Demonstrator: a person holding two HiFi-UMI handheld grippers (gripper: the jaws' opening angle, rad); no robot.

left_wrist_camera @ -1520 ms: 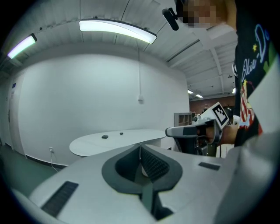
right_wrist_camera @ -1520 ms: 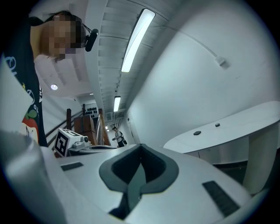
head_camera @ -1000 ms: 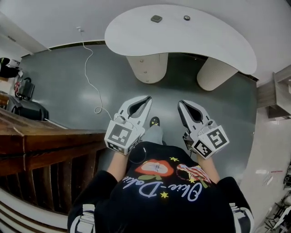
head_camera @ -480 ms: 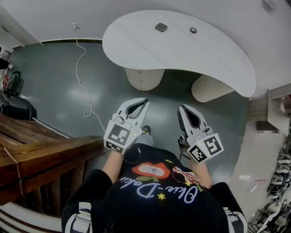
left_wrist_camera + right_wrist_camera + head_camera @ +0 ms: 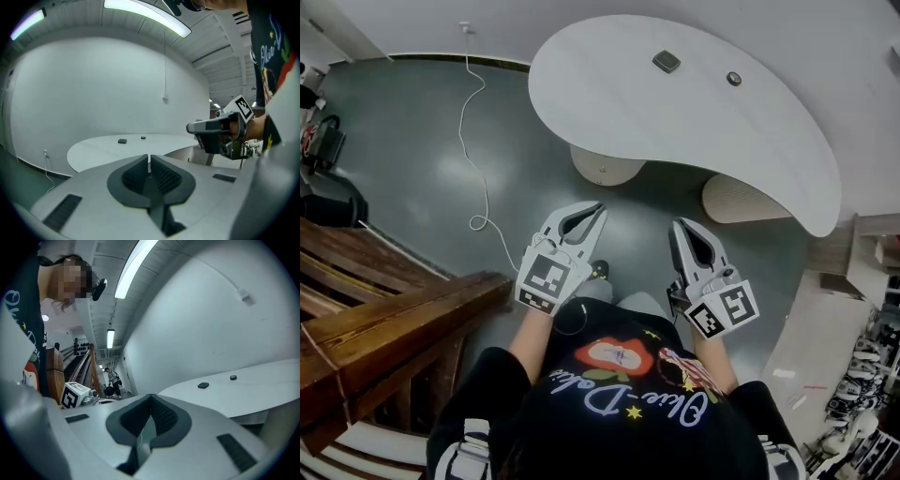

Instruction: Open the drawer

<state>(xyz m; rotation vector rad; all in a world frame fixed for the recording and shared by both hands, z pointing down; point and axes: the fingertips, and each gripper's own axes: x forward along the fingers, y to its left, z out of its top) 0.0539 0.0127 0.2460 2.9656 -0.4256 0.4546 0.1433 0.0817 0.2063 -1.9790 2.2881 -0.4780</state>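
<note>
Far left stands a wooden railing (image 5: pixel 394 319). The left gripper (image 5: pixel 598 210) has its jaws pressed together on nothing, and so has the right gripper (image 5: pixel 677 227). Beyond them is the white table (image 5: pixel 675 122). No drawer shows; it may sit in the table's pedestal (image 5: pixel 602 167). It is probably rigid and runs on slides, so take it by the handle or front lip.

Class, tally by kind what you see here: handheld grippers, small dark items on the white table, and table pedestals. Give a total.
Grippers: 2, left gripper, right gripper
Small dark items: 2, square item, round item
Table pedestals: 2
Total: 6
</note>
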